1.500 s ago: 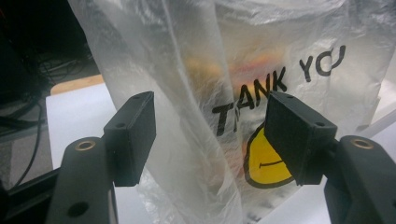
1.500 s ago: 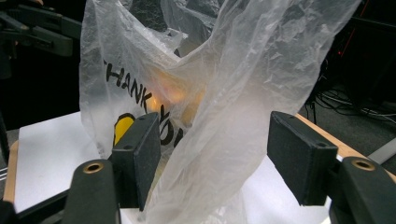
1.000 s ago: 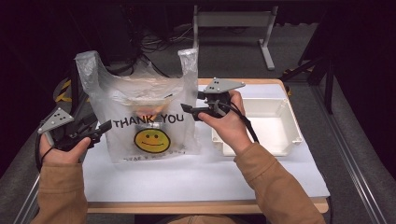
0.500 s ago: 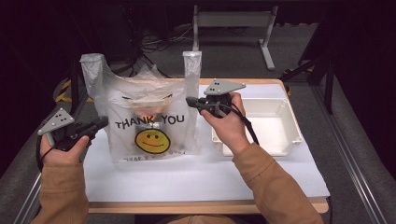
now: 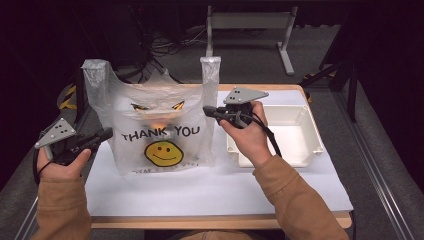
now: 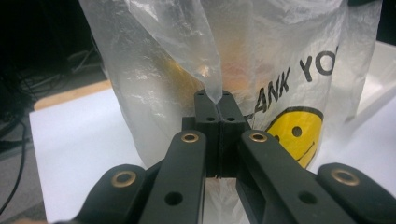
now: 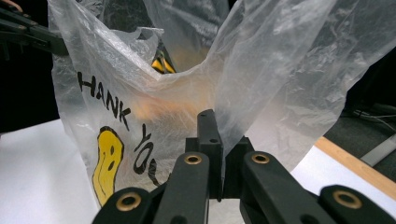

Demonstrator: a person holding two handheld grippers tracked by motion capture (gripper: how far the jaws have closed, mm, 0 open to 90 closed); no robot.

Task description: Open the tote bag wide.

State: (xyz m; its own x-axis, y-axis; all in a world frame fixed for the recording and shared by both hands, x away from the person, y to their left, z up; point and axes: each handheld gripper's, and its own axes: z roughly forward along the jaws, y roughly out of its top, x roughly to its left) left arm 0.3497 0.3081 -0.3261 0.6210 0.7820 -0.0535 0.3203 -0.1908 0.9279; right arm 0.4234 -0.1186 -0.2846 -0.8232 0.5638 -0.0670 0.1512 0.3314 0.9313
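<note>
I see the plastic bag standing upright on the white desk, its two handle loops sticking straight up. It is thin, clear, crinkled film, printed in black with "THANK YOU" over a yellow smiley face. Through the film I make out something orange and yellow-black inside, near the bag's upper middle; I cannot tell what it is.

My left gripper sits at the bag's left edge. In the left gripper view its jaws are pressed together with a fold of the bag's film pinched between them, the film rising to a point out of the tips.

My right gripper is at the bag's right edge, just under the right handle loop. In the right gripper view its jaws are closed tight on the bag's film, which drapes up and over them.

Just right of the bag, beyond my right hand, a white rectangular bin rests on the desk; the part of its inside I can see holds nothing.
</note>
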